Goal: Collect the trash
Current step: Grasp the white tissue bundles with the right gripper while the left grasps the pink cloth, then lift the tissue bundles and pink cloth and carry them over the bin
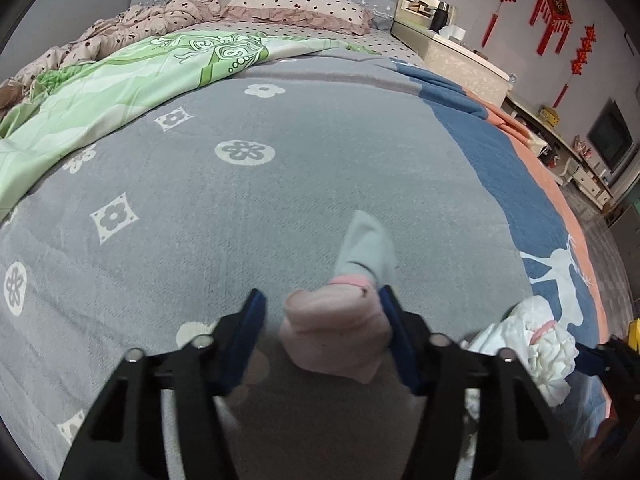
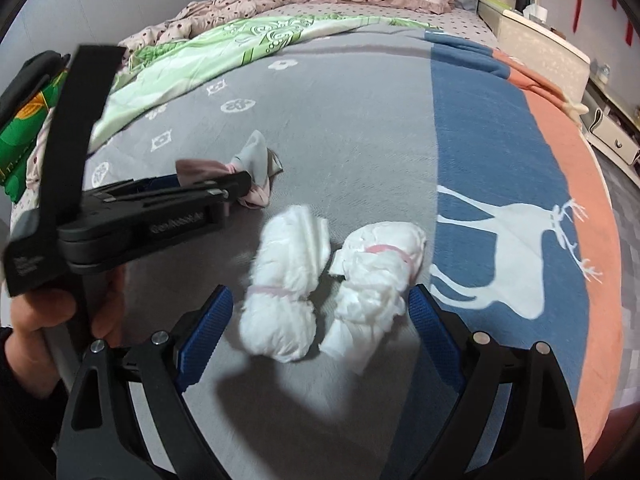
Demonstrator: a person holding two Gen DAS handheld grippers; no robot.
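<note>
The left tool (image 1: 322, 314) is gaping around a pink sock (image 1: 340, 336); the right tool (image 2: 320, 312) is straddling, wide open, two white diaper bundles (image 2: 332, 284) on the bed (image 2: 360, 120).

The bed's grey blanket (image 2: 340, 128) is matt, nubbly woven cloth. Two white bundles (image 2: 286, 292) look like crinkled, papery padding, and the pink sock (image 1: 340, 336) is soft knit. Each claw (image 2: 320, 320) is matt black plastic with ribbed blue pads (image 2: 204, 332).

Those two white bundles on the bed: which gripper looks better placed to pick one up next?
The right one, probably. The right gripper is open with both white bundles lying between its fingers. The left gripper is open too, but it straddles the pink and grey cloth instead.
</note>
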